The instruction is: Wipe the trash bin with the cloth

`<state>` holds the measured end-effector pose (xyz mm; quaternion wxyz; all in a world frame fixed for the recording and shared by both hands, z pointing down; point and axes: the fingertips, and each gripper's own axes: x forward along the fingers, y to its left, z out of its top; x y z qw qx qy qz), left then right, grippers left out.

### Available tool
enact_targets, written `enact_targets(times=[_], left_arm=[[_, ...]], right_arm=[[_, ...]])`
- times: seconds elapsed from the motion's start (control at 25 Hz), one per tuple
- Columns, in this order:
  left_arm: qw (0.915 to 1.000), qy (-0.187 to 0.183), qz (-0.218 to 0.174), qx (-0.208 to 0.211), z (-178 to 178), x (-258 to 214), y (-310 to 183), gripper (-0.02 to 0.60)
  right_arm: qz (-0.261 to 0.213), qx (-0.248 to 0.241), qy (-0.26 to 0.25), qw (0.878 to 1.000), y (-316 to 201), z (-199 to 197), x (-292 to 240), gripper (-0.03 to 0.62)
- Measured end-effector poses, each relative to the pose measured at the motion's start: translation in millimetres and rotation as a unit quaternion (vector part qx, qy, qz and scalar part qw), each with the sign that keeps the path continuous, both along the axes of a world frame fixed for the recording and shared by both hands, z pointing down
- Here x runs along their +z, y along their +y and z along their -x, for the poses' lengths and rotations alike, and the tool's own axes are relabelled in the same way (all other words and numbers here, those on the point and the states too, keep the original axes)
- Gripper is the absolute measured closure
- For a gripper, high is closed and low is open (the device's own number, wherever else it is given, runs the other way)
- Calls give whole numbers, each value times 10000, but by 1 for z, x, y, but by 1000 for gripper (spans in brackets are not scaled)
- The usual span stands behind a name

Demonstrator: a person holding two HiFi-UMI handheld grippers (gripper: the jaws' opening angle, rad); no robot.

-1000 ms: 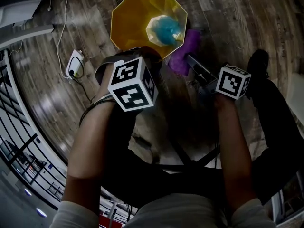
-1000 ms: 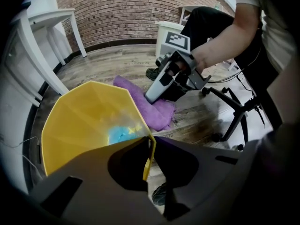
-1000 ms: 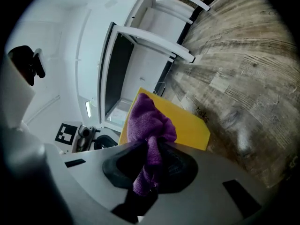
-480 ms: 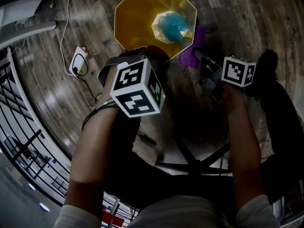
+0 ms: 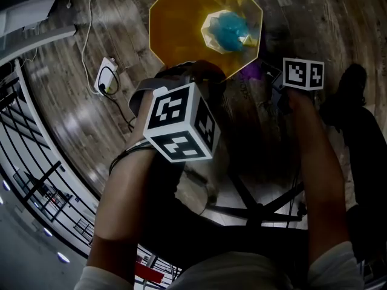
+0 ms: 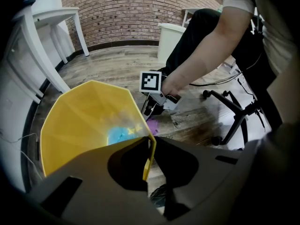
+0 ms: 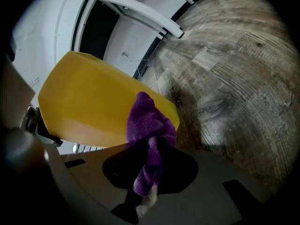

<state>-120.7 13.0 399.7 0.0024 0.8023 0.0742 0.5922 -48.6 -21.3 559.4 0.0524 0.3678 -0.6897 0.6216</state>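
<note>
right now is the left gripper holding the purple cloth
No, the left gripper grips the yellow bin's rim; the right gripper holds the purple cloth.

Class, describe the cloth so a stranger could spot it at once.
Find the big yellow bin on the wooden floor. Beside its outer wall is a fuzzy purple cloth, pinched in the right gripper; nothing else there is purple.

The room looked like an office or studio. A red brick wall (image 6: 140,13) stood far beyond the left tool (image 6: 150,161), a white table (image 6: 51,18) stood to its left on the wood-plank floor (image 6: 117,64), and a swivel chair's castor base (image 6: 234,111) was to its right.
</note>
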Motion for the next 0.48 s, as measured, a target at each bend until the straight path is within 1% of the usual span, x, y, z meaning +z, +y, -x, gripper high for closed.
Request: enact_targets(times=[0.2, 0.48], left_arm=[[9999, 41, 54, -91, -2, -1, 1, 548], [9996, 105, 89, -262, -6, -1, 0, 546]], right_arm=[[252, -103, 181, 9995, -2, 4, 26, 523], [590, -102, 943, 9937, -2, 6, 64, 523]])
